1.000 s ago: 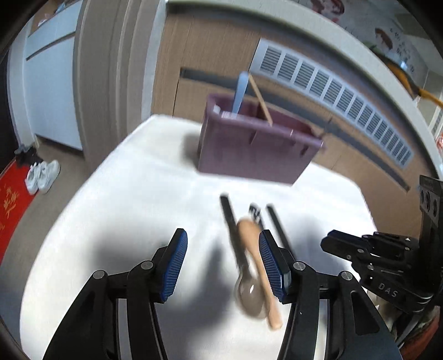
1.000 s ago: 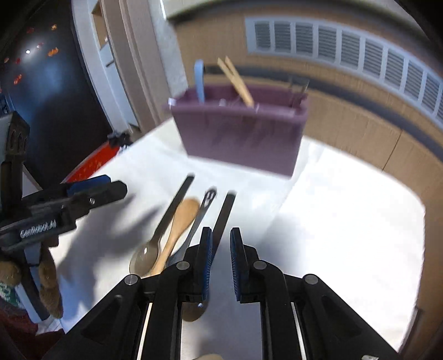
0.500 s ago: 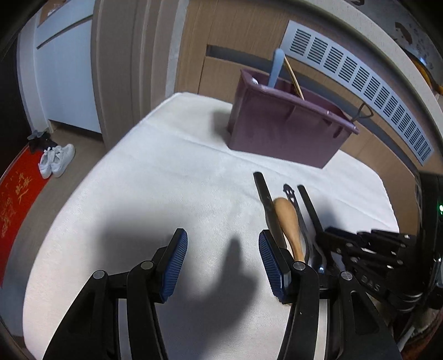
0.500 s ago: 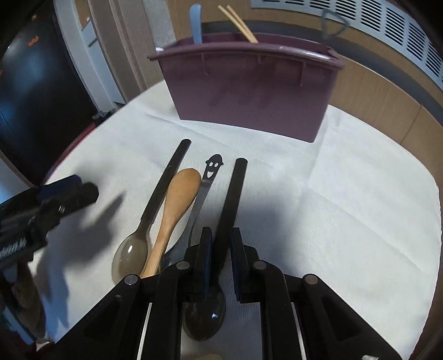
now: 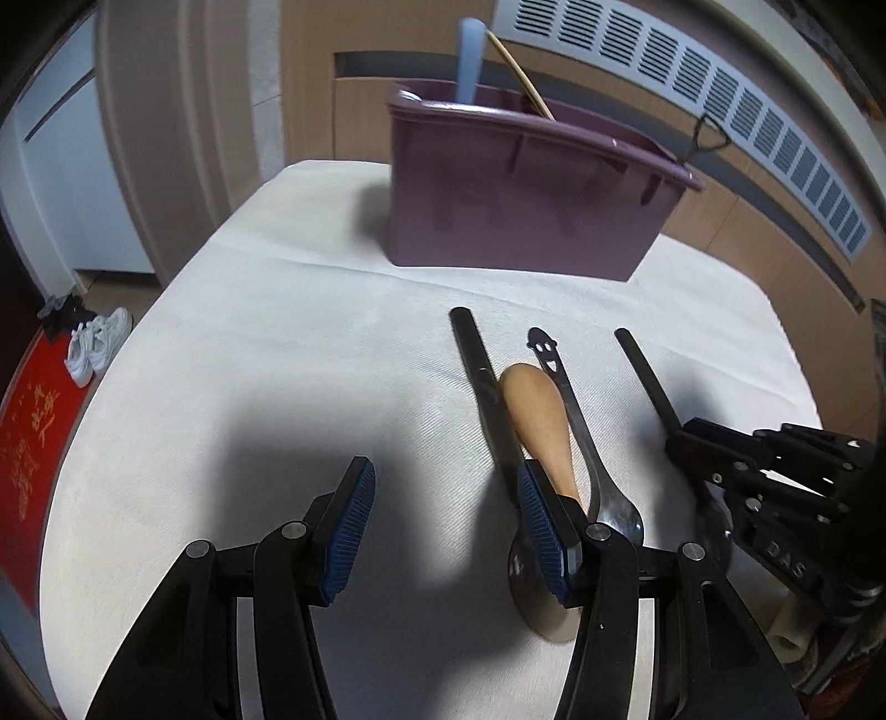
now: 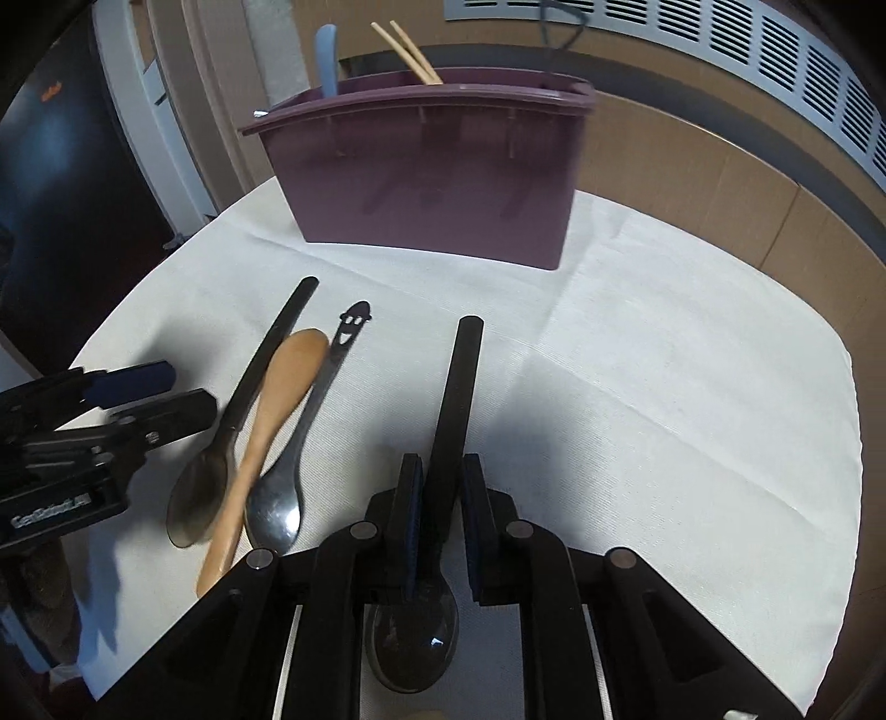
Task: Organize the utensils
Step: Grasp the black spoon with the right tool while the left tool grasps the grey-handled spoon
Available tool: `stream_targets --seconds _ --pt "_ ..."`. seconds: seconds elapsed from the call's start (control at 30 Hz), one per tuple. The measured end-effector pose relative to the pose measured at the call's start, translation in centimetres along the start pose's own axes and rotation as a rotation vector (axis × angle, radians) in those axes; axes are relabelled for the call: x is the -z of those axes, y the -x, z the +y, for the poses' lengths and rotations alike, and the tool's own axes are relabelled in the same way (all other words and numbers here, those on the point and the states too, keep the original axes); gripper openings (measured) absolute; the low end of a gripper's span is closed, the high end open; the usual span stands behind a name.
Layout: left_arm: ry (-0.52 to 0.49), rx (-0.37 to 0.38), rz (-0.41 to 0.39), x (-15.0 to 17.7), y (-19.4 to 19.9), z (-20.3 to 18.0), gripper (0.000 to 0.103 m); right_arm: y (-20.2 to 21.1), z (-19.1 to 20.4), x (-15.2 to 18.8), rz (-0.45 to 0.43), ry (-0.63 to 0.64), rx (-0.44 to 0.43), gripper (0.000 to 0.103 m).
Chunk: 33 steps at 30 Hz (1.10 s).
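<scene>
While the right gripper [image 6: 440, 520] is closing its jaws, the black spoon [image 6: 457, 399] lies between them, with small gaps on both sides, so it is not pinched yet. Its bowl sits under the gripper and its long handle points toward the purple caddy [image 6: 432, 183]. The left gripper [image 5: 443, 520] has its jaws wide open with nothing in them. It hangs just left of three more spoons on the white counter [image 5: 288, 310]: a dark spoon [image 5: 487, 399], a wooden spoon [image 5: 540, 426] lying partly on it, and a metal spoon with a smiley face [image 5: 576, 432]. The caddy stands at the back of the counter, well apart from the spoons, and already holds a blue handle [image 5: 469, 61] and chopsticks [image 6: 410, 52].

Things could go wrong from here. The grip is low on the handle, near the bowl, so the long handle could tip or swing when lifted. A smooth, thin handle may also slip out. If the left jaws come down as they are, they could bump the wooden spoon and push the pile around.
</scene>
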<state>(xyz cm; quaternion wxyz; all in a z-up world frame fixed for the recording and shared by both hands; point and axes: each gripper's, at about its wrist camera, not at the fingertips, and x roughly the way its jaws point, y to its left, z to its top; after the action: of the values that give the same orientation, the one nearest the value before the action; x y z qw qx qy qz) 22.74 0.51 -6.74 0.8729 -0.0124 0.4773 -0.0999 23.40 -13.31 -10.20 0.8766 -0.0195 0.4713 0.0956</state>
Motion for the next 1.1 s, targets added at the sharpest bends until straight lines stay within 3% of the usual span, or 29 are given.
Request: stream_targets --seconds 0.2,0.4,0.43,0.53,0.6,0.8,1.1 --pt "-0.056 -0.030 0.023 -0.9 -0.9 -0.9 0.055 0.1 0.3 0.2 -0.021 0.008 0.013 0.013" --pt "-0.092 -0.159 0.018 -1.4 -0.9 -0.3 0.055 0.1 0.1 0.3 -0.020 -0.011 -0.004 0.013" --pt "-0.078 -0.156 0.023 -1.5 -0.9 0.1 0.054 0.2 0.0 0.3 -0.021 -0.012 -0.003 0.013" --pt "-0.034 -0.029 0.047 -1.6 -0.8 0.4 0.054 0.2 0.2 0.4 -0.024 -0.010 0.000 0.013" --pt "-0.027 0.015 0.064 -1.7 -1.0 -0.1 0.054 0.2 0.2 0.4 -0.025 -0.011 0.000 0.013" --pt "-0.077 -0.036 0.053 -1.8 -1.3 -1.7 0.054 0.2 0.3 0.5 -0.032 -0.005 0.004 0.013" --pt "-0.082 -0.126 0.047 -1.6 -1.1 -0.5 0.054 0.1 0.4 0.6 -0.038 0.005 0.013 0.013"
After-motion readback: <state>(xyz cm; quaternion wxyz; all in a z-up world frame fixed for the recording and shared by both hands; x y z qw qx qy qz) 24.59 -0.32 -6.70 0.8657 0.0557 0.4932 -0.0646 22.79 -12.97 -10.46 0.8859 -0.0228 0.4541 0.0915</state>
